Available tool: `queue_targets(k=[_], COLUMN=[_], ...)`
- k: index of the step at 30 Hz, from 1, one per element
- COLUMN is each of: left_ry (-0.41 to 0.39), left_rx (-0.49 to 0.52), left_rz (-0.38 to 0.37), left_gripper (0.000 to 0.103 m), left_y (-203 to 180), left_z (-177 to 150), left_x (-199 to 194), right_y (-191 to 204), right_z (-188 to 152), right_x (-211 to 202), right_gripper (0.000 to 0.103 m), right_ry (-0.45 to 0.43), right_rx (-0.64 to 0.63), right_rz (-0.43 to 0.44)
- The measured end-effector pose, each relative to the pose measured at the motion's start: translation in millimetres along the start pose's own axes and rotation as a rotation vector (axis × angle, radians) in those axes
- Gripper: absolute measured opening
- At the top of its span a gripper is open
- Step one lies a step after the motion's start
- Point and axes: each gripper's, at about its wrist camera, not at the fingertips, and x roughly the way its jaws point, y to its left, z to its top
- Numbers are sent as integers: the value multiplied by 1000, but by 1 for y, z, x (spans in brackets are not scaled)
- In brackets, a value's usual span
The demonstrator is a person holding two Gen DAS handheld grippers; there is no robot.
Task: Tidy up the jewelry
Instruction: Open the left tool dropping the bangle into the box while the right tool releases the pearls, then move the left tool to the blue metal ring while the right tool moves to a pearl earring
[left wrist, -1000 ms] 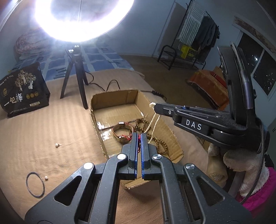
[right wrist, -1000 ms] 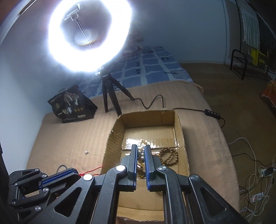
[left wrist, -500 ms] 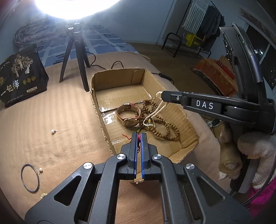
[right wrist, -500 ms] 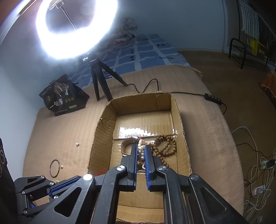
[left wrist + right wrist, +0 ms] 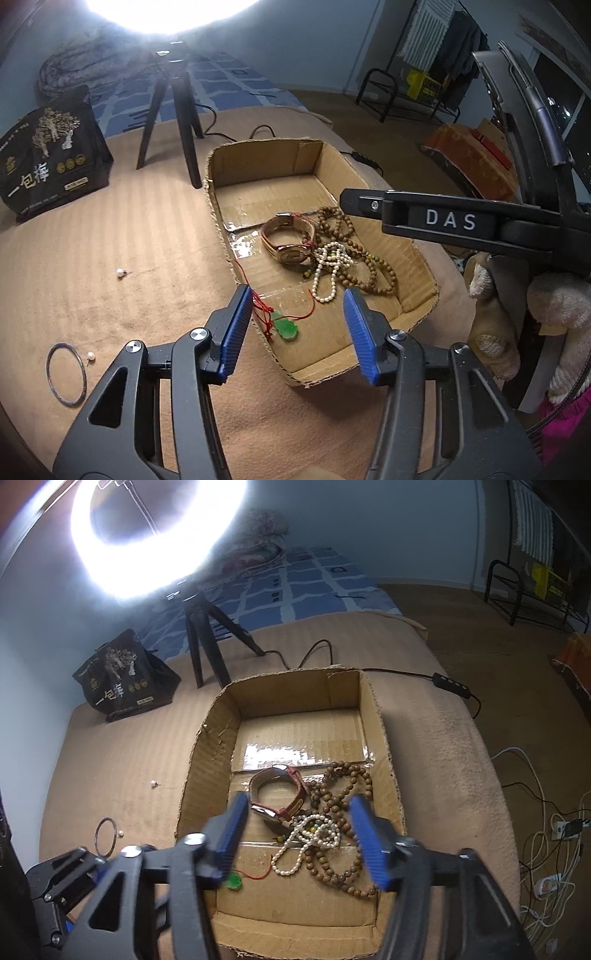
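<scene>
In the cardboard box (image 5: 413, 254): watch (image 5: 290, 240), wooden bead strand (image 5: 369, 266), pearl strand (image 5: 330, 266), jade pendant (image 5: 286, 326). Left on the bed (image 5: 110, 258), left of box: bangle (image 5: 66, 374), two pearl earrings (image 5: 120, 272). Left gripper (image 5: 295, 332) and right gripper (image 5: 299, 834): jaws opening, empty.

A ring light (image 5: 155, 535) on a black tripod (image 5: 207, 642) is glaring down over a bed covered in a tan blanket (image 5: 443, 738), with a blue checked sheet (image 5: 306, 587) and a bundled quilt (image 5: 258, 542) lying beyond it. Pale blue walls (image 5: 388, 524) are enclosing the room. A brown floor (image 5: 498, 635) is stretching to the right, where a black rack (image 5: 417, 88) is carrying hanging clothes (image 5: 458, 48) and white cables (image 5: 550, 834) are trailing near a power strip (image 5: 550, 886). A dark window (image 5: 569, 99) is showing at the far right.
</scene>
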Motion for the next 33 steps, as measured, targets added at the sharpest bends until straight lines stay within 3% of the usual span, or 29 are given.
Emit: queue_targets(k=[4,8,10,21,33], left_ry=[3,2,-3,-6,-1], left_rx=[-2,-7,-9,-24,-69], left_rz=[13,25,33,80,165], left_gripper=[53,64,65,66,66], left_y=[4,9,11,43,104], left_z=[-1,-3,-4,-15,-30], left_x=[-1,-6,-9,-29,-58], right_y=[0,2,4,26,61], right_z=[1,2,2,6,9], right_x=[-1,-2,-2,-5,-8], right_gripper=[82,88,90,91,91], right_ry=[-10,-17,-21,-41,-61], right_rx=[16,27,27,8,-38], right_rz=[-3,5,7,50,97])
